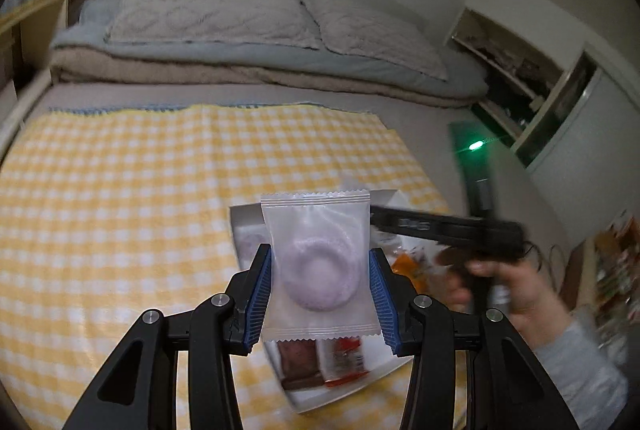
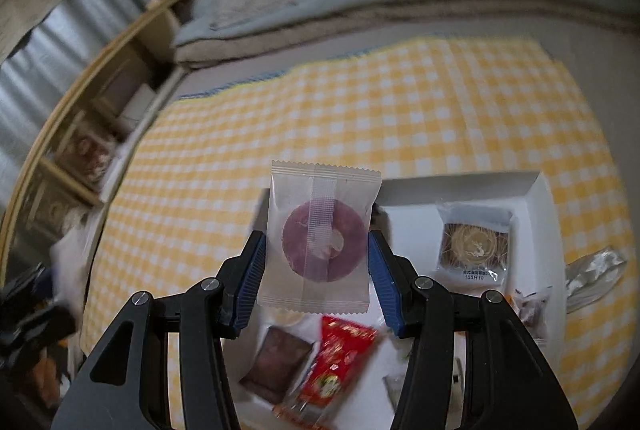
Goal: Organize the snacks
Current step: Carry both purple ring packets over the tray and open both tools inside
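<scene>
Here we work over a bed covered by a yellow checked cloth (image 1: 120,190); the cloth lies bare to the left and ahead of the white tray (image 2: 536,190), which sits near its right front part. Two pillows (image 1: 208,10) and folded bedding bound the far edge, a wooden shelf (image 2: 104,70) the left side.

We hold one ring-shaped snack packet per gripper. The left gripper (image 1: 320,294) has its jaws closed on the side edges of a pale ring packet (image 1: 318,270), upright, lifted above the tray. The right gripper (image 2: 316,278) has its jaws closed on the sides of a purple ring packet (image 2: 320,234), seam strip facing the camera, likewise above the tray.

In the tray we count one brown packet (image 2: 276,362), one red packet (image 2: 336,362) overlapping it, and one clear packet with a gold disc (image 2: 474,242) near the far right wall. A crumpled silvery wrapper (image 2: 592,278) lies on the cloth just beside the tray's right wall. Further items at the right are too blurred to count.
</scene>
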Action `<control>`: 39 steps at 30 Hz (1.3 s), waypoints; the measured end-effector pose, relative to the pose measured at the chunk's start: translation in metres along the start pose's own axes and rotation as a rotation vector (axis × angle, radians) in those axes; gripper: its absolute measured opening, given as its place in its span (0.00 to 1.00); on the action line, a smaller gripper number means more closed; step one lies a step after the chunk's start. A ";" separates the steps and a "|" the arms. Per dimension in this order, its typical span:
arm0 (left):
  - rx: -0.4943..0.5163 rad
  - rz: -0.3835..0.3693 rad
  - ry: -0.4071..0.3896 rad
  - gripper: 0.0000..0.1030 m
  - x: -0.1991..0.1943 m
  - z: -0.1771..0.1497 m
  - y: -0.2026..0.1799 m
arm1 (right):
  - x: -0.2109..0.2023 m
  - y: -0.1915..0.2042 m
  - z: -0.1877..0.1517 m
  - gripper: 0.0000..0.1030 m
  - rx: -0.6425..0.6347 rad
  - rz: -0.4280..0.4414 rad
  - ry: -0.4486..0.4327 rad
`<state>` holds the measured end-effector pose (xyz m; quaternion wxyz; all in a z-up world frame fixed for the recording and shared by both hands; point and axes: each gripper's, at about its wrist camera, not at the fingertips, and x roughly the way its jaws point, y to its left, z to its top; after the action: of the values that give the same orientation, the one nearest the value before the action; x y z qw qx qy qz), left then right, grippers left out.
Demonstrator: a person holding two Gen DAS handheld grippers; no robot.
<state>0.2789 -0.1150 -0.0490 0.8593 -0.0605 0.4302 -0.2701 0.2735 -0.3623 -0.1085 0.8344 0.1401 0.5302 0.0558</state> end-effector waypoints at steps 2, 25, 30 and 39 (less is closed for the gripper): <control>-0.017 -0.019 0.008 0.44 0.011 0.006 0.004 | 0.019 -0.016 0.003 0.51 0.056 0.009 0.036; -0.090 -0.032 0.140 0.45 0.126 0.042 0.016 | 0.061 -0.096 0.005 0.58 0.205 -0.148 0.102; -0.090 -0.045 0.133 0.45 0.145 0.046 0.011 | 0.040 -0.092 0.006 0.63 0.225 -0.113 0.066; -0.094 -0.075 0.152 0.45 0.193 0.050 -0.004 | -0.007 -0.090 0.001 0.63 0.202 -0.079 0.008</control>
<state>0.4090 -0.2247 -0.1528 0.8097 -0.0961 0.5037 -0.2854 0.2667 -0.4501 -0.1281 0.8154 0.2021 0.5417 -0.0303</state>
